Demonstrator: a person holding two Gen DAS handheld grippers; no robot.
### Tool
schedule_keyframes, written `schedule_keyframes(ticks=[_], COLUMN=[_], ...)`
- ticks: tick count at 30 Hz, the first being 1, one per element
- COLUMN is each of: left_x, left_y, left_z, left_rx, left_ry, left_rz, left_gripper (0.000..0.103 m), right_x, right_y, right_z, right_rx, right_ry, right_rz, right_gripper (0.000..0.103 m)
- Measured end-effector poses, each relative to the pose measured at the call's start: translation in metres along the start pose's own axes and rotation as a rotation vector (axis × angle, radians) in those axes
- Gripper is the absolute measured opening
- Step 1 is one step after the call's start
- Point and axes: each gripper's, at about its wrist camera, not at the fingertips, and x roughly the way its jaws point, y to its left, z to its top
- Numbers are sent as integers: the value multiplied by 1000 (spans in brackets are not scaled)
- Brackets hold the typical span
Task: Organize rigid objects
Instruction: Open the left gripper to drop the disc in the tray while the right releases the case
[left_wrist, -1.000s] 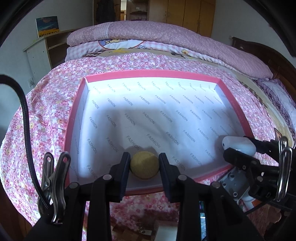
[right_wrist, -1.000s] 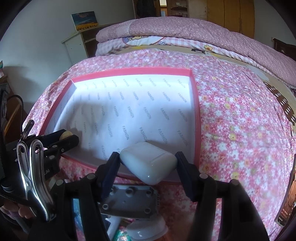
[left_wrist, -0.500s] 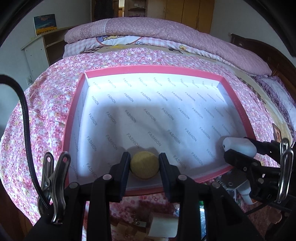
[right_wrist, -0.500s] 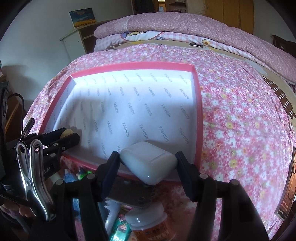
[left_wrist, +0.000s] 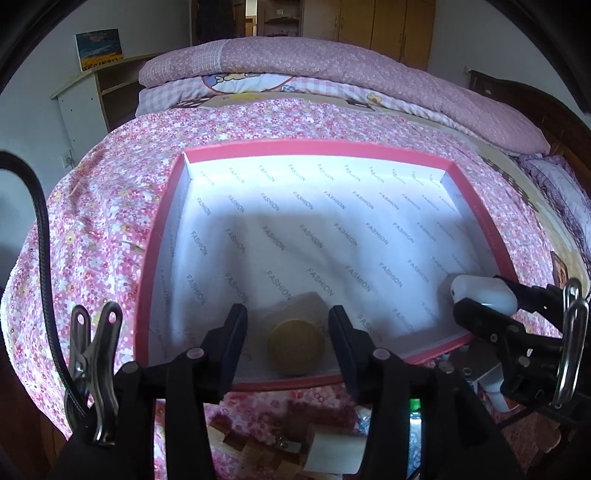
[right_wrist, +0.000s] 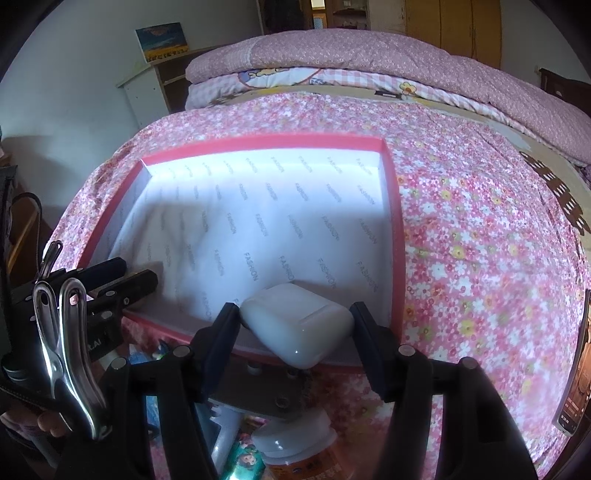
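A pink-rimmed box (left_wrist: 314, 146) lined with white "FASHION" paper lies on the flowered bedspread. A round yellow piece (left_wrist: 296, 347) rests on the paper by the box's near wall. My left gripper (left_wrist: 288, 317) straddles it; its jaws are opening and there is a gap on each side of the piece. Over the box's near right corner, my right gripper (right_wrist: 295, 314) is shut on a white earbud case (right_wrist: 295, 328), tilted between the pads. The case (left_wrist: 480, 295) also shows at the right of the left wrist view, and the left gripper (right_wrist: 125, 277) at the left of the right wrist view.
Below the bed's edge sit wooden blocks (left_wrist: 258, 454), a white-capped bottle (right_wrist: 295, 443) and other small items. A phone (right_wrist: 576, 391) lies at the far right of the bedspread. Folded quilts (left_wrist: 332, 74) fill the bed's far end. A black cable (left_wrist: 40, 240) hangs at left.
The left jaws have spread away from the yellow piece, which now lies loose on the box's paper. The right gripper still holds the white case in the same spot.
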Motion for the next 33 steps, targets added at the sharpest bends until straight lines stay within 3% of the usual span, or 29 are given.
schedule_keyframes(ticks=[5, 9, 22, 33], left_x=[-12, -21, -48, -75], left_y=[-7, -10, -4, 1], left_z=[-1, -2, -9, -28], left_rx=[41, 61, 22, 11], left_ry=[-28, -48, -72, -72], left_rz=[16, 23, 1, -17], left_gripper=[52, 54, 56, 56], right_x=[-9, -21, -48, -74], right_y=[2, 4, 5, 2], right_z=[2, 5, -1, -32], right_rx=[2, 8, 39, 78], right_ry=[-40, -82, -120, -107], right_rz=[15, 28, 50, 67], right_gripper=[64, 74, 75, 75])
